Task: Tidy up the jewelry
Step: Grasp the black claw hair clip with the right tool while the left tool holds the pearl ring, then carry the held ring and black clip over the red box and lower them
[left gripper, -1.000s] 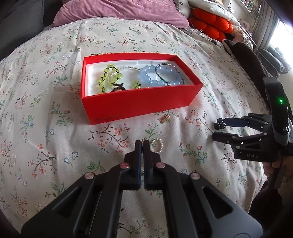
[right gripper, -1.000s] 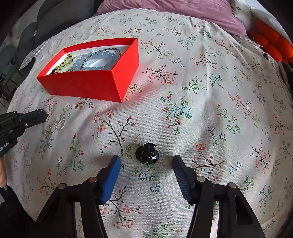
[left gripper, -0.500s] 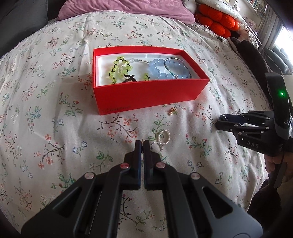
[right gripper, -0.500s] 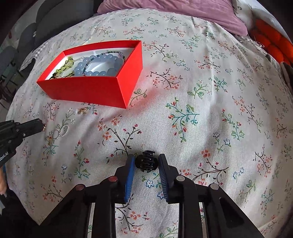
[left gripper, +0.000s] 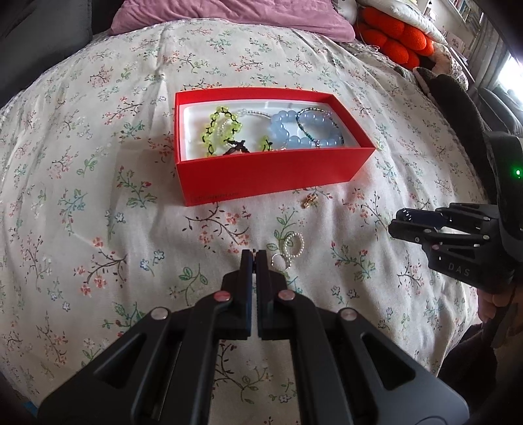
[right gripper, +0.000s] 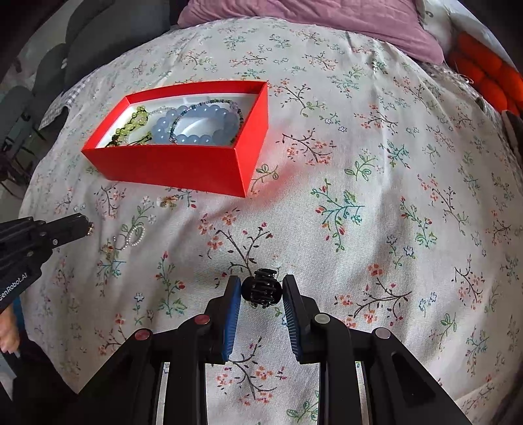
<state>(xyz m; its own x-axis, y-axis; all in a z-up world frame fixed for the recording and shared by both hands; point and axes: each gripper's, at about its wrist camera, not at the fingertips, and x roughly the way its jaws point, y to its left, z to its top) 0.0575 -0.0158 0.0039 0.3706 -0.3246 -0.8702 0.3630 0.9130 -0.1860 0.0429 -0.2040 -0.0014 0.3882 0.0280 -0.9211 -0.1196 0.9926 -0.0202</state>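
A red box (left gripper: pixel 271 173) on the floral bedspread holds a blue bead bracelet (left gripper: pixel 294 130), a yellow-green bracelet (left gripper: pixel 219 129) and other pieces; it also shows in the right wrist view (right gripper: pixel 176 163). A pearl bracelet (left gripper: pixel 291 248) and a small gold charm (left gripper: pixel 309 201) lie on the cloth in front of the box. My left gripper (left gripper: pixel 254 253) is shut and empty, just left of the pearl bracelet. My right gripper (right gripper: pixel 261 287) is shut on a small black hair claw (right gripper: pixel 261 289), lifted slightly off the cloth.
A purple pillow (left gripper: pixel 228 16) and an orange cushion (left gripper: pixel 395 39) lie at the far end of the bed. A dark blanket (left gripper: pixel 457 108) lies at the right edge. The right gripper's body (left gripper: pixel 457 242) is seen at the right of the left wrist view.
My right gripper closed on the black hair claw and raised it a little. My left gripper drew back from the box, staying shut, and the pearl bracelet came into full view.
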